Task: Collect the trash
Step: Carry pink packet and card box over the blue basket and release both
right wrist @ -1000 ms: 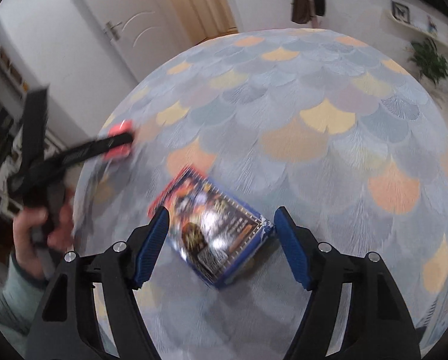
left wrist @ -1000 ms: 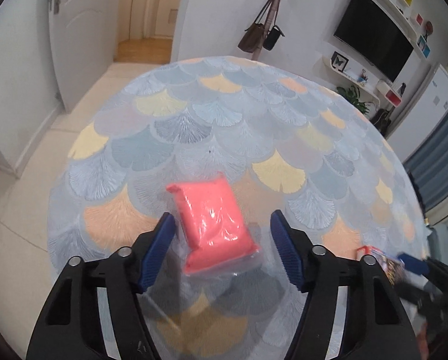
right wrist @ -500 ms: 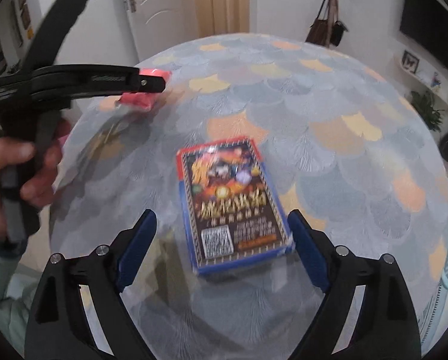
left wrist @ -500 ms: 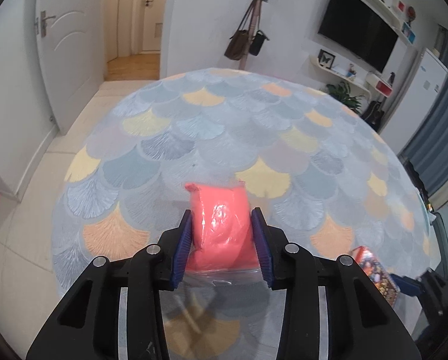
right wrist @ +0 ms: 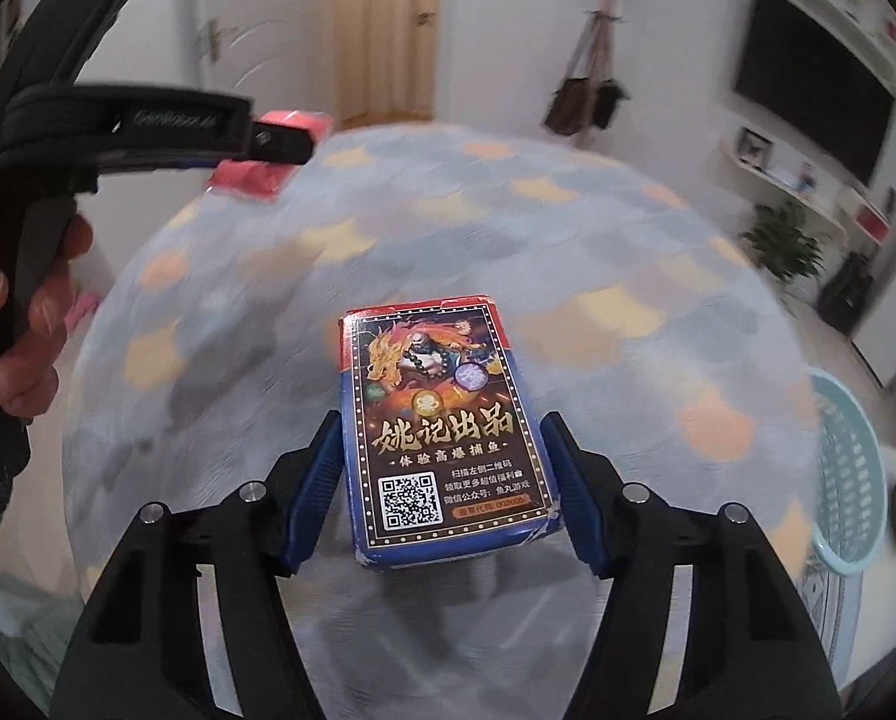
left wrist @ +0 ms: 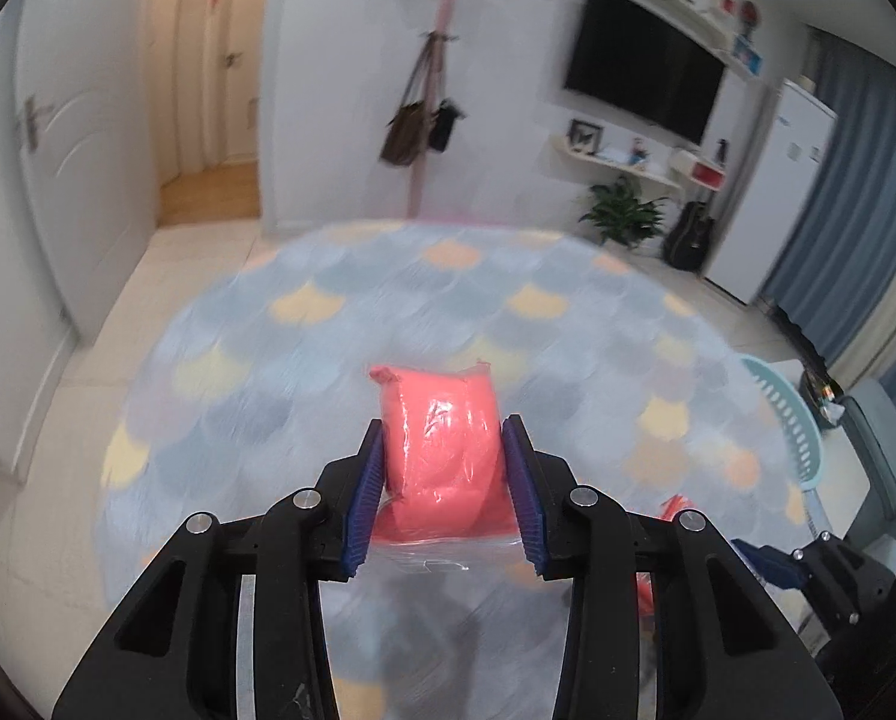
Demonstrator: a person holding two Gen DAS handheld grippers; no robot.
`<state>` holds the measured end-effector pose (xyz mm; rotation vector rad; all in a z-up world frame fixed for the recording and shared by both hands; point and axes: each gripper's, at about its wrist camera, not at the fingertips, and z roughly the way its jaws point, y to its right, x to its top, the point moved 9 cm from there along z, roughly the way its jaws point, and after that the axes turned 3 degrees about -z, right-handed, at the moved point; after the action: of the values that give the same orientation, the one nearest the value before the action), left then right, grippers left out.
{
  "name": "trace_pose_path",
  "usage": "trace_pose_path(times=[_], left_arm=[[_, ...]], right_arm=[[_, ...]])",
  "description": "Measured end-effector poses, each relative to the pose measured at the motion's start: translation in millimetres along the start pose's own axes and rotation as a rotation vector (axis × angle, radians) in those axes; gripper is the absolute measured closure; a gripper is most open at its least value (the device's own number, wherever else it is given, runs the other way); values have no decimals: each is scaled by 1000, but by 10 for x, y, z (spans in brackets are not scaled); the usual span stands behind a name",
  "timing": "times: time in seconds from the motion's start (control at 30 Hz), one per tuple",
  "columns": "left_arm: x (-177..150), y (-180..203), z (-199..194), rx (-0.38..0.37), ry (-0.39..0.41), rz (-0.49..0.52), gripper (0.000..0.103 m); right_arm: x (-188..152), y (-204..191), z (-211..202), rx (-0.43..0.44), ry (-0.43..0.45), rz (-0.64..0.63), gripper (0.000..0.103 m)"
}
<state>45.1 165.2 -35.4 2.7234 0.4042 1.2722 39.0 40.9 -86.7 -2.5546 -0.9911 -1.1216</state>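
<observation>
My left gripper (left wrist: 441,435) is shut on a pink plastic-wrapped packet (left wrist: 438,438) and holds it above the round table with the scale-patterned cloth (left wrist: 267,360). The same packet (right wrist: 249,174) shows at the upper left in the right wrist view, in the left gripper (right wrist: 279,141). My right gripper (right wrist: 441,426) is shut on a blue and red card box (right wrist: 441,432) with a QR code, lifted off the table (right wrist: 628,360). The right gripper's blue fingertip (left wrist: 769,564) shows at the lower right in the left wrist view.
A light blue plastic basket (right wrist: 847,480) stands beyond the table's right edge; its rim also shows in the left wrist view (left wrist: 790,408). A coat stand with bags (left wrist: 423,120), a wall TV (left wrist: 646,84) and a potted plant (left wrist: 622,216) are behind the table.
Both grippers have risen from the table with their loads. The right gripper closed on the card box, which lay between its open fingers half a second ago.
</observation>
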Motion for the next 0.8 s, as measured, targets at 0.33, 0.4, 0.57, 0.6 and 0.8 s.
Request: trace_pose_path(times=[0.33, 0.4, 0.57, 0.6, 0.8], left_arm=[[347, 1323, 148, -188, 19, 180, 66], [358, 1595, 239, -231, 1, 203, 66], [318, 2213, 479, -326, -56, 253, 66], [289, 2365, 550, -355, -77, 266, 66], [141, 2983, 984, -529, -208, 264, 66]], right_arm=[[-45, 1367, -455, -203, 75, 260, 41], [-116, 1605, -511, -233, 73, 303, 41], [-211, 2272, -681, -305, 99, 434, 41], [-232, 2409, -701, -313, 104, 464, 41], [-449, 3203, -652, -353, 83, 657, 41]])
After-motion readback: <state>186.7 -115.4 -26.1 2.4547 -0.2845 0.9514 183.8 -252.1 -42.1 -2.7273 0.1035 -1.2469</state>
